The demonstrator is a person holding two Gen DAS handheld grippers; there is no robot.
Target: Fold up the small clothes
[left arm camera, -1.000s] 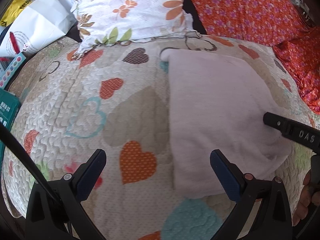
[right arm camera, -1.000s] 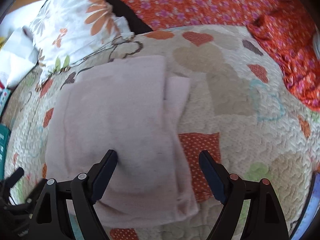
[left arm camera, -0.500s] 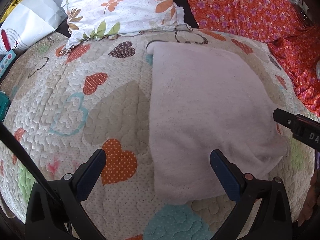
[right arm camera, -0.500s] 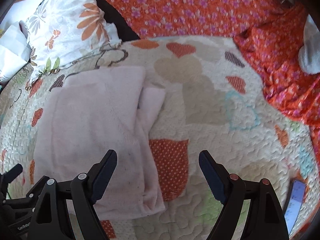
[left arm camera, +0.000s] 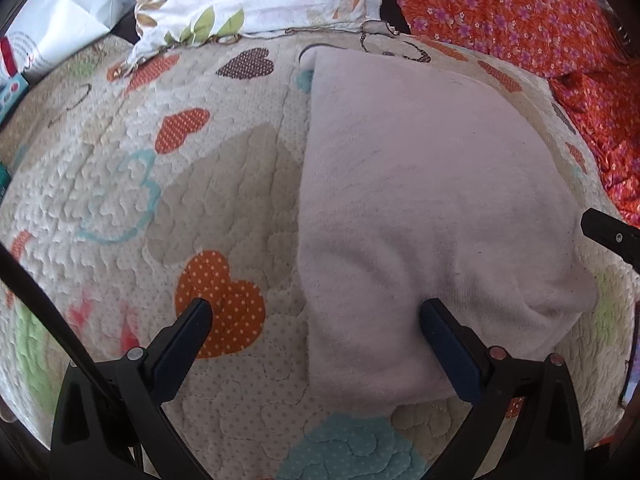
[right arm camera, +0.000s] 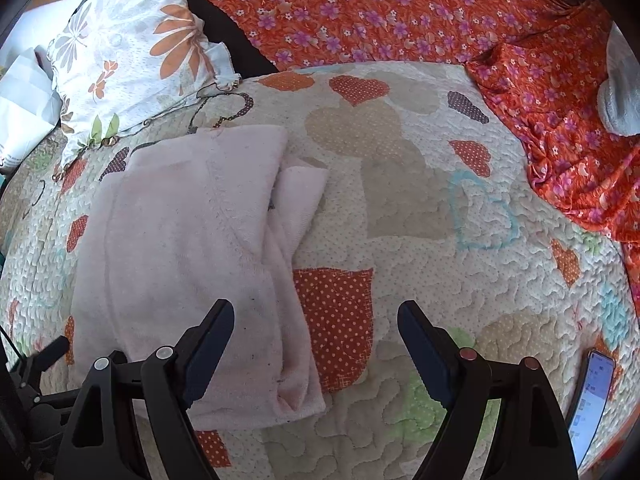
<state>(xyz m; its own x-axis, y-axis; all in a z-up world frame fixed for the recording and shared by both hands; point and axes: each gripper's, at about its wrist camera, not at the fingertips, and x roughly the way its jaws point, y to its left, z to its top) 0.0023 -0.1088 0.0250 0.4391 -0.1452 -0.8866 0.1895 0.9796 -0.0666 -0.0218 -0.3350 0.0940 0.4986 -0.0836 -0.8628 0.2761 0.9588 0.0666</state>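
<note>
- We see the folded pale-pink garment (left arm camera: 420, 208) lying flat on the heart-patterned quilt (left arm camera: 192, 184).
- Our left gripper (left arm camera: 316, 316) stands apart, empty.
- Our right gripper (right arm camera: 316, 320) stands apart too, holding nothing.

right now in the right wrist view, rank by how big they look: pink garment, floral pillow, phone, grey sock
1. pink garment, though it lies nearest the camera, which inflates it
2. floral pillow, partly cut off by the frame edge
3. phone and grey sock: look alike, both cropped at the edge, so unranked
</note>
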